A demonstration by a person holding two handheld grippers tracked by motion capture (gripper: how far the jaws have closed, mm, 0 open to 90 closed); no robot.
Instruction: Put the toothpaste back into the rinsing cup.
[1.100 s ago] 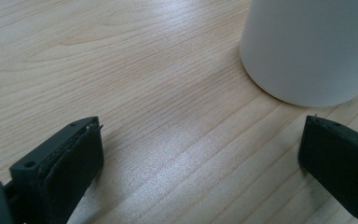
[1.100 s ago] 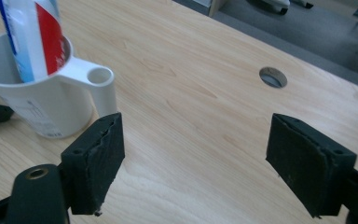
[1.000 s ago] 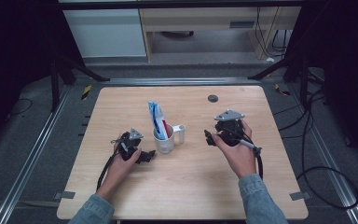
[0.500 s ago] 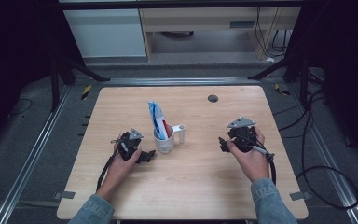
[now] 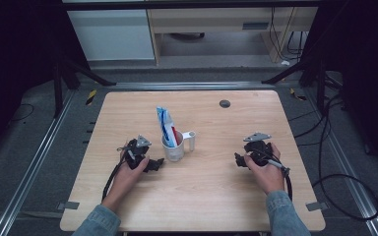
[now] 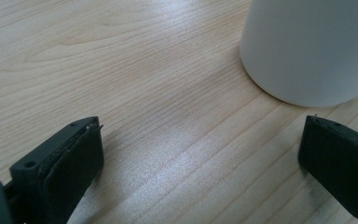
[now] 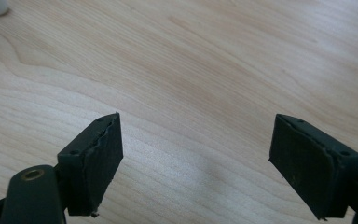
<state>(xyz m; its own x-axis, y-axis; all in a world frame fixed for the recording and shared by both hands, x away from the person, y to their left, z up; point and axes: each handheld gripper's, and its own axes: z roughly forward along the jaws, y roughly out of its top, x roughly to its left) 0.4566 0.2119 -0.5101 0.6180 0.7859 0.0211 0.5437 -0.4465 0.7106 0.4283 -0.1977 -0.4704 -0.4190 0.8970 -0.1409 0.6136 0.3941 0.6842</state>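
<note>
A white mug [image 5: 174, 149] with its handle to the right stands mid-table and holds a blue-and-white tube [image 5: 163, 124] and a red-handled item. My left gripper [image 5: 153, 165] rests on the wood just left of the mug, open. In the left gripper view the mug's wall [image 6: 307, 46] stands beyond the right jaw, and only bare wood lies between the open jaws of the left gripper [image 6: 203, 135]. My right gripper [image 5: 239, 161] sits low over the table's right side, well apart from the mug. In its own view the right gripper [image 7: 196, 140] is open over bare wood, and its jaws have just been opening wider.
A small dark round disc [image 5: 224, 103] lies near the back edge of the wooden table [image 5: 206, 196]. Metal rails run along both sides of the table. Cables [image 5: 334, 162] trail on the floor at the right.
The right hand has moved rightward and toward the person, sinking closer to the table and away from the mug. The left hand and the mug have stayed still.
</note>
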